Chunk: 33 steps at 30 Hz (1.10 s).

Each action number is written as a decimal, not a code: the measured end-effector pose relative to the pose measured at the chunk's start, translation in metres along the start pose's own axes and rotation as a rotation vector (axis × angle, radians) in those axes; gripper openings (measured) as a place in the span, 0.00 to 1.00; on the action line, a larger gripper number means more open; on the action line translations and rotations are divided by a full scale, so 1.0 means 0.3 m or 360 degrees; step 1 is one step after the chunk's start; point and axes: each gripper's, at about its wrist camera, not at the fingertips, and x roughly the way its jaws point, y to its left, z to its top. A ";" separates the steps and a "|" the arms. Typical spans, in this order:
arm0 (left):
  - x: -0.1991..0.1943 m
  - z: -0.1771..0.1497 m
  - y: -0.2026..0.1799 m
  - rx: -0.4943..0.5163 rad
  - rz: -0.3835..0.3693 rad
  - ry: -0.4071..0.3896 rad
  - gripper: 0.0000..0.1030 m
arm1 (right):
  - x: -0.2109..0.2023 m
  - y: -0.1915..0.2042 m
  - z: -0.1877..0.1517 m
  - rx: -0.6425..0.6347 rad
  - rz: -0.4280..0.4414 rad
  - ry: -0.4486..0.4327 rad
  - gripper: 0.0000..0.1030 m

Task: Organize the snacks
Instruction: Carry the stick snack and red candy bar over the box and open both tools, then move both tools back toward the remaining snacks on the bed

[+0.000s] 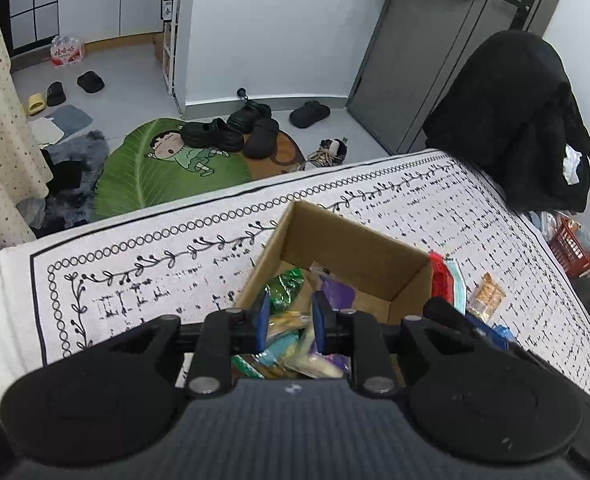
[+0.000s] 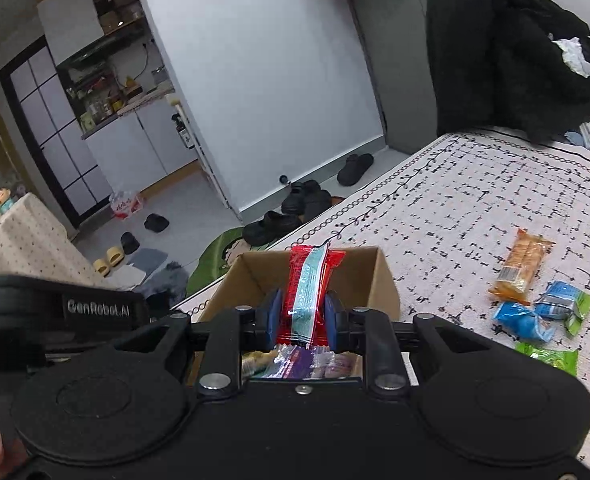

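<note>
In the left wrist view, our left gripper (image 1: 288, 322) hung over the open cardboard box (image 1: 351, 240) of mixed snack packets (image 1: 283, 286) with its jaws nearly together and nothing clearly pinched; we judged it could snag a packet or nudge the box on the patterned cloth (image 1: 143, 264), and we could read no writing there. In the right wrist view, our right gripper (image 2: 301, 316) was clamped on a red and pale blue wrapper (image 2: 307, 280) above the box (image 2: 379, 280), which might slip or land outside it, while 5 packets (image 2: 523, 268) lay loose on the cloth; a strap read "GenRobot.AI" (image 2: 98, 307).
</note>
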 end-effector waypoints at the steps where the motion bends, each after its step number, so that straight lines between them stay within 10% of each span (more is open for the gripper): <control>1: 0.003 0.004 0.005 -0.0007 0.0007 0.0002 0.21 | 0.006 0.007 -0.003 -0.0020 0.0005 0.0011 0.23; 10: 0.013 0.013 0.009 -0.0008 0.0050 0.0035 0.47 | -0.023 -0.010 0.007 -0.0044 -0.0059 -0.0013 0.53; 18: 0.018 0.004 -0.054 0.0068 0.0050 0.0028 0.76 | -0.043 -0.105 0.011 0.0079 -0.0135 0.0005 0.56; 33: 0.016 -0.048 -0.206 0.0182 -0.0011 0.0055 0.83 | -0.129 -0.286 -0.006 0.0243 -0.0194 0.0029 0.73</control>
